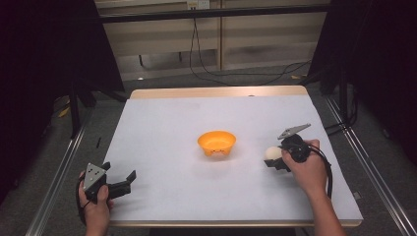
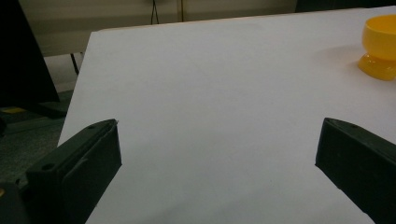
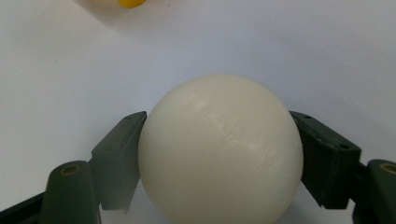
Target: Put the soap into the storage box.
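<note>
In the high view, the right gripper (image 1: 273, 158) sits on the right part of the white table (image 1: 162, 147), held by the person's right hand (image 1: 309, 169), and its jaws clamp a cream ball (image 1: 272, 153). The ball lies just right of the orange bowl (image 1: 217, 142), which stands upright near the table's middle, apart from the ball. The left gripper (image 1: 129, 181) rests at the near left corner in the left hand (image 1: 96, 206), its jaws spread with nothing between them.

The left gripper view looks along the two black jaws standing wide apart over bare white table, with the bowl (image 2: 380, 46) at the far right edge.

In the right gripper view, the ball (image 3: 219, 151) is pinched between both jaws, each pad pressed against its side, just above the white surface. A sliver of the bowl (image 3: 130, 3) shows at the top edge.
</note>
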Demonstrator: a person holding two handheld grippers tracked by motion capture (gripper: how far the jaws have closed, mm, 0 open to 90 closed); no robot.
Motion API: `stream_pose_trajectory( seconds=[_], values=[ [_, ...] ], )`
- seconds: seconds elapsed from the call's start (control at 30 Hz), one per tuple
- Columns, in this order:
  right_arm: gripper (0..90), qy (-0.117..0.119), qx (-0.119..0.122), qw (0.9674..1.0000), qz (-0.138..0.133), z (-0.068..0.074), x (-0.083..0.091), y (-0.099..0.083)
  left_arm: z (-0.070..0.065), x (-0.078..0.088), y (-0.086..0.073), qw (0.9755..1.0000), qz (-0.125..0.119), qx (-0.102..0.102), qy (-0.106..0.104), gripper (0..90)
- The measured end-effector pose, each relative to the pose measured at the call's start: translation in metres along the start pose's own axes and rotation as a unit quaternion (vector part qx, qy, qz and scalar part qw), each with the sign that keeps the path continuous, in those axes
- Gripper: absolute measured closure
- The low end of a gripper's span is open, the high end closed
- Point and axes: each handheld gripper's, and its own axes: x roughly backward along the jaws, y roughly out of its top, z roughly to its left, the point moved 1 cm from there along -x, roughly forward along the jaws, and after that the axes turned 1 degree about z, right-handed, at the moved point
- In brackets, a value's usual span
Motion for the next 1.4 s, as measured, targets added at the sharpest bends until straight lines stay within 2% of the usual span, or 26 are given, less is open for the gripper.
stream_pose_trajectory(
  seconds=[0.2,0.67,0.77,1.4],
  values=[
    [24.0,-0.001,0.011,0.9999,0.000,0.001,0.000,0.007,0.000,0.000,0.000,1.0000,-0.002,0.002,-0.001,0.0],
    [24.0,0.013,0.009,0.9999,-0.004,0.004,-0.002,0.021,0.000,0.000,0.000,1.0000,-0.002,0.002,0.001,0.0],
    [24.0,0.016,0.019,0.9997,-0.003,0.006,-0.003,0.027,0.000,0.000,0.000,1.0000,-0.002,0.002,0.000,0.0],
    [24.0,0.024,0.035,0.9991,-0.001,0.015,-0.007,0.050,-0.001,0.000,0.000,1.0000,0.002,-0.003,0.000,0.0]
  ],
)
